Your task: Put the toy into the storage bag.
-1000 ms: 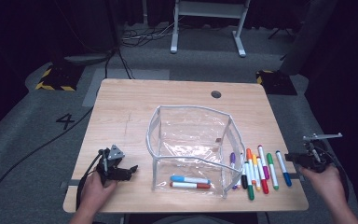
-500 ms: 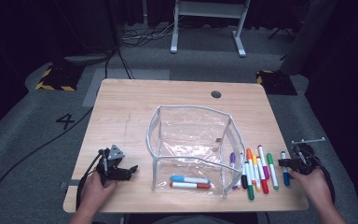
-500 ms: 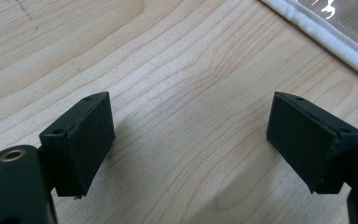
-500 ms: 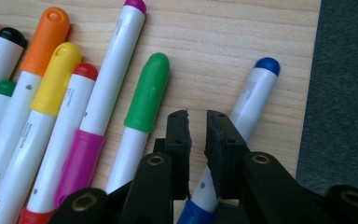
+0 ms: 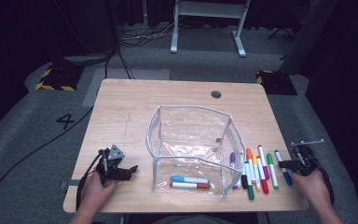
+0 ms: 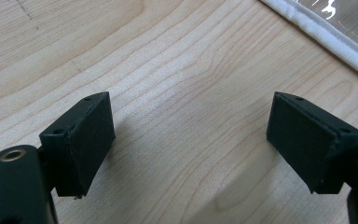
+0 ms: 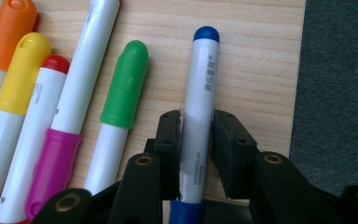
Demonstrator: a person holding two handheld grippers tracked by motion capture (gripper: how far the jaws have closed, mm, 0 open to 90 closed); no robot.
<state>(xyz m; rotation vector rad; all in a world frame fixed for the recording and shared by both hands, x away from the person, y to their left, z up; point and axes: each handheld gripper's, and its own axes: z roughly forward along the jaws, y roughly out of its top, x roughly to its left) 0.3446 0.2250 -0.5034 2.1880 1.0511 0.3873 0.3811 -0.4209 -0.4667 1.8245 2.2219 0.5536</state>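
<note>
While flat on table, blue marker (image 7: 199,116) between right tongs (image 7: 196,140)

blue marker (image 7: 199,116) | white barrel, blue cap | flat on table, rightmost in row

The right gripper (image 7: 196,140) comes in from the table's right edge and sinks onto the blue marker (image 7: 196,121), its jaws just easing open around the barrel

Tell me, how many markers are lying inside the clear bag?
2: a light-blue marker and a red marker, side by side along the near wall of the bag. The plastic is see-through, so none seems hidden.
</note>
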